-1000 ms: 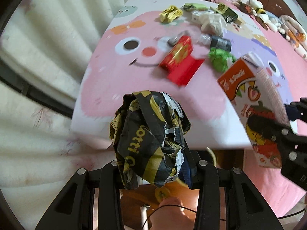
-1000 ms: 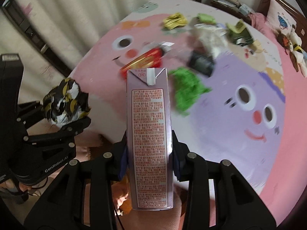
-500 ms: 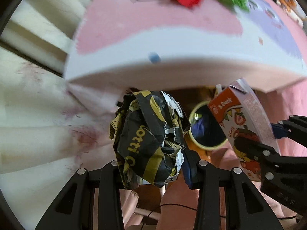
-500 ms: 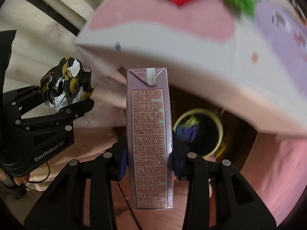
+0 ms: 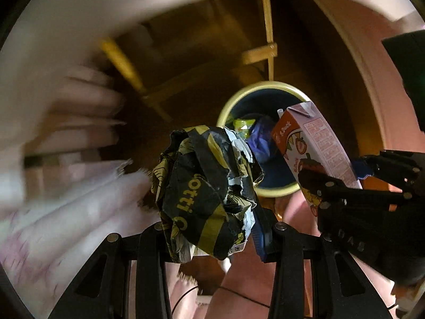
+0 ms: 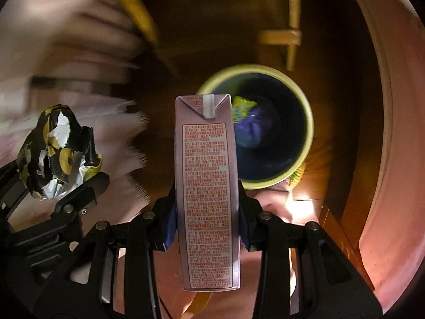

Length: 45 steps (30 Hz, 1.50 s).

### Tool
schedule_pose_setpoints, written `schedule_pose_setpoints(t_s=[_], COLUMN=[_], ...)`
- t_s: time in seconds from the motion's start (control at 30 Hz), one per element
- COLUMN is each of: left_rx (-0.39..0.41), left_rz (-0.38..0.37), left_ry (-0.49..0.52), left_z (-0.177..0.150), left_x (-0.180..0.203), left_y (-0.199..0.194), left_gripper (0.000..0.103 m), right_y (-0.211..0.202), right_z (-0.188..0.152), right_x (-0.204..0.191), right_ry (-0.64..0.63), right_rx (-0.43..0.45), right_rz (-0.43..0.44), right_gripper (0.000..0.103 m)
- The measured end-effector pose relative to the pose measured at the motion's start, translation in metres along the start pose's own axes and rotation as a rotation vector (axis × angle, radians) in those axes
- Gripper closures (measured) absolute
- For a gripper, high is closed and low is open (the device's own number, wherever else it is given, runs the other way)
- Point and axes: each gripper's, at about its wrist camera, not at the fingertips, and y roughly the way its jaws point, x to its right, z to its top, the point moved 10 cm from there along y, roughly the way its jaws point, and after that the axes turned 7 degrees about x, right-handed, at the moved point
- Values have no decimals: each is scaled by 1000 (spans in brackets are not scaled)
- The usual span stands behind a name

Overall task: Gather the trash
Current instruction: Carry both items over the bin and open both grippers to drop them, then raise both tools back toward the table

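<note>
My left gripper (image 5: 212, 228) is shut on a crumpled black and yellow wrapper (image 5: 209, 194), pointing straight down. Just beyond and below it stands a round bin with a yellow rim (image 5: 231, 103); a green packet (image 5: 243, 126) and something blue lie inside. To the right, my right gripper (image 5: 342, 172) is shut on a pink drink carton (image 5: 316, 148). In the right wrist view the carton (image 6: 207, 186) stands upright between the pads of the right gripper (image 6: 207, 226), in front of the bin (image 6: 308, 122). The wrapper (image 6: 55, 148) in the left gripper (image 6: 53, 164) shows at the left.
The bin stands on a dark wooden floor (image 6: 329, 159) under a piece of furniture with yellow wooden struts (image 5: 267, 50). A pink cloth edge (image 6: 393, 133) hangs at the right. Blurred pale fabric (image 5: 66, 159) fills the left.
Both grippers have dropped from above the pink tabletop to below its edge and now hang near the bin. Each keeps its grip on its piece of trash.
</note>
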Motion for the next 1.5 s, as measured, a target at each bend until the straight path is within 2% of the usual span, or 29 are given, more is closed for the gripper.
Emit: schedule_pose_setpoints(t_s=[0.2,0.37,0.47,0.53,0.6,0.67,0.7,0.77,0.93,1.07,1.13,1.23,1.33,1.5], left_rx=[-26,-47,-67,-62,-56,-60,-59,-49,-25,-1,16,55,127,253], left_rz=[14,21,11,10,24,29,27,26,45,52,66,86,106,87], left_ry=[45,81,86,89,84,70,62,52,26,0,-4,-8,-5,-28], left_z=[27,39,46,46,48,50,51,49,37,23,14,4,-3,-7], left_x=[25,30,30,29,24,19,16,13,5,-3,-10,-17,-26,-45], left_y=[69,98,109,110,109,109,106,95,55,12,-22,-72,-137,-245], left_gripper=[63,62,58,53,35,22,19,19,19,19,19,19,19,19], right_y=[64,97,111,116,117,115,115,108,81,52,31,-11,-71,-168], right_z=[7,8,10,9,9,10,10,8,9,6,2,-3,-9,-13], right_x=[53,80,91,95,98,102,102,101,85,69,60,40,14,-25], right_ry=[77,111,135,149,166,177,178,178,155,143,140,134,118,83], right_rx=[2,17,3,-2,-2,6,7,11,38,57,72,106,155,247], right_rz=[-15,5,11,15,26,28,31,37,54,78,89,117,147,184], right_gripper=[69,68,61,54,50,49,48,44,43,43,43,43,43,43])
